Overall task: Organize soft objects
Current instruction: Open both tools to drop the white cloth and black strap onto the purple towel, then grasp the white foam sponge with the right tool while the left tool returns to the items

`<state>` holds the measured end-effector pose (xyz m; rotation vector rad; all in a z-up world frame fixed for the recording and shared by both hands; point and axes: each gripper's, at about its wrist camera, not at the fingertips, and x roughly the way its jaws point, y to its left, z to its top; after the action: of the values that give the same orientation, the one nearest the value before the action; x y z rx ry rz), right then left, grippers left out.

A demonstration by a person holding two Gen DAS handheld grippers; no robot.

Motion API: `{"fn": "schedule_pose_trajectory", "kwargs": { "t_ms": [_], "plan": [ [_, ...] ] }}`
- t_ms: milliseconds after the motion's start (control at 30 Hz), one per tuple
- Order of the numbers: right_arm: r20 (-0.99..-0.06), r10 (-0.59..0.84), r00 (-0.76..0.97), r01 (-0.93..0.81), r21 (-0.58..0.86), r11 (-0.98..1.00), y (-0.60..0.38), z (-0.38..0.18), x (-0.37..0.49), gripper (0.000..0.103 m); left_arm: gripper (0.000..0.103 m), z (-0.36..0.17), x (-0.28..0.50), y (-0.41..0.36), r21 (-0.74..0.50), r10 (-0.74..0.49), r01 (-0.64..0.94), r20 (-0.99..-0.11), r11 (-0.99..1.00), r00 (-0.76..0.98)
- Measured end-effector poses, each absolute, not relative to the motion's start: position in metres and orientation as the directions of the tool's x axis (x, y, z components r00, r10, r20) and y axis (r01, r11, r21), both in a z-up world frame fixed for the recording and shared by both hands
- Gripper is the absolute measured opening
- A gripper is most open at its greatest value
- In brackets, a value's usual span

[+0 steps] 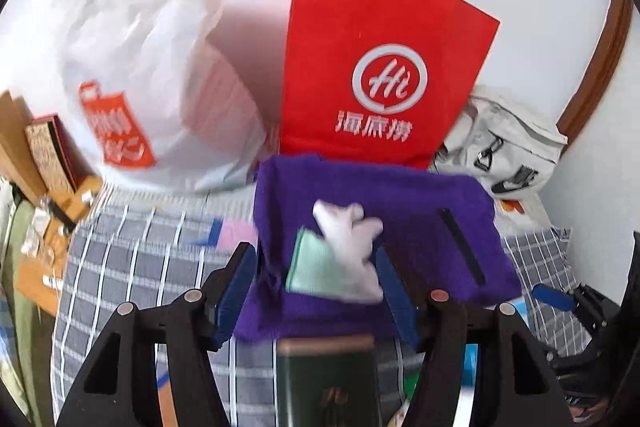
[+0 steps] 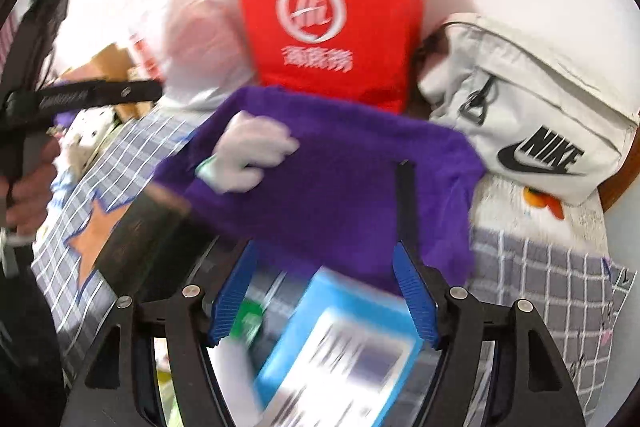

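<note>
A purple cloth (image 1: 420, 227) lies spread on the checked bedding, in front of a red paper bag (image 1: 384, 67). A white glove (image 1: 352, 247) and a pale green cloth (image 1: 316, 269) rest on it. My left gripper (image 1: 316, 287) is open, its blue pads either side of the glove and green cloth, holding nothing. In the right wrist view the purple cloth (image 2: 340, 187) carries the white glove (image 2: 252, 155). My right gripper (image 2: 324, 291) is open just short of the cloth's near edge, above a light blue box (image 2: 344, 347).
A white plastic bag (image 1: 152, 59) stands left of the red bag. A grey Nike bag (image 2: 532, 115) lies at the right by a white towel (image 2: 532, 219). A dark green box (image 1: 328, 383) sits below my left gripper. Cardboard boxes (image 1: 44, 155) are at the left.
</note>
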<state>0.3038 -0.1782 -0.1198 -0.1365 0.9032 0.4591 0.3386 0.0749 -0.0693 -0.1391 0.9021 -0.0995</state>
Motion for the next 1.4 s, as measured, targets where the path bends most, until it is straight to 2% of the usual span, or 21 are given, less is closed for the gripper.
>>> {"fn": "schedule_pose_trajectory", "kwargs": {
  "t_ms": [33, 100, 133, 333, 467, 767, 833, 867, 900, 1167, 1400],
  "plan": [
    [-0.778, 0.328, 0.535, -0.442, 0.073, 0.894, -0.177, -0.119, 0.295, 0.071, 0.061, -0.071, 0.329, 0.078, -0.172, -0.152, 0.027, -0.773, 0.985, 0.616],
    [-0.777, 0.340, 0.530, -0.473, 0.062, 0.879, -0.172, -0.120, 0.276, 0.081, 0.061, -0.073, 0.316, 0.082, -0.195, -0.170, 0.027, -0.773, 0.981, 0.611],
    [-0.779, 0.341, 0.526, -0.490, 0.051, 0.871, -0.169, -0.122, 0.270, 0.082, 0.061, -0.073, 0.308, 0.085, -0.217, -0.190, 0.030, -0.772, 0.976, 0.607],
    [-0.786, 0.299, 0.540, -0.550, -0.060, 0.833, -0.155, -0.133, 0.230, 0.083, 0.061, -0.073, 0.271, 0.091, -0.254, -0.232, 0.054, -0.750, 0.966, 0.619],
    [-0.792, 0.292, 0.537, -0.563, -0.079, 0.822, -0.149, -0.140, 0.221, 0.084, 0.061, -0.078, 0.252, 0.095, -0.269, -0.253, 0.067, -0.750, 0.961, 0.611],
    [-0.828, 0.190, 0.528, -0.635, -0.236, 0.736, -0.123, -0.166, 0.218, 0.087, 0.061, -0.088, 0.230, 0.106, -0.268, -0.259, 0.075, -0.761, 0.960, 0.595],
    [-0.825, 0.179, 0.536, -0.640, -0.259, 0.723, -0.120, -0.171, 0.214, 0.084, 0.061, -0.089, 0.226, 0.108, -0.265, -0.255, 0.073, -0.762, 0.962, 0.595],
    [-0.823, 0.177, 0.540, -0.640, -0.265, 0.721, -0.120, -0.172, 0.213, 0.072, 0.061, -0.090, 0.224, 0.110, -0.268, -0.256, 0.070, -0.762, 0.961, 0.595],
    [-0.828, 0.173, 0.534, -0.642, -0.263, 0.720, -0.120, -0.173, 0.212, 0.066, 0.061, -0.091, 0.223, 0.111, -0.271, -0.256, 0.066, -0.763, 0.960, 0.594],
    [-0.799, 0.239, 0.551, -0.615, -0.196, 0.764, -0.124, -0.152, 0.194, 0.065, 0.061, -0.102, 0.204, 0.111, -0.251, -0.227, 0.037, -0.789, 0.967, 0.571],
    [-0.754, 0.326, 0.570, -0.537, -0.042, 0.842, -0.142, -0.130, 0.165, 0.065, 0.061, -0.108, 0.177, 0.098, -0.209, -0.206, 0.059, -0.812, 0.976, 0.547]
  ]
}}
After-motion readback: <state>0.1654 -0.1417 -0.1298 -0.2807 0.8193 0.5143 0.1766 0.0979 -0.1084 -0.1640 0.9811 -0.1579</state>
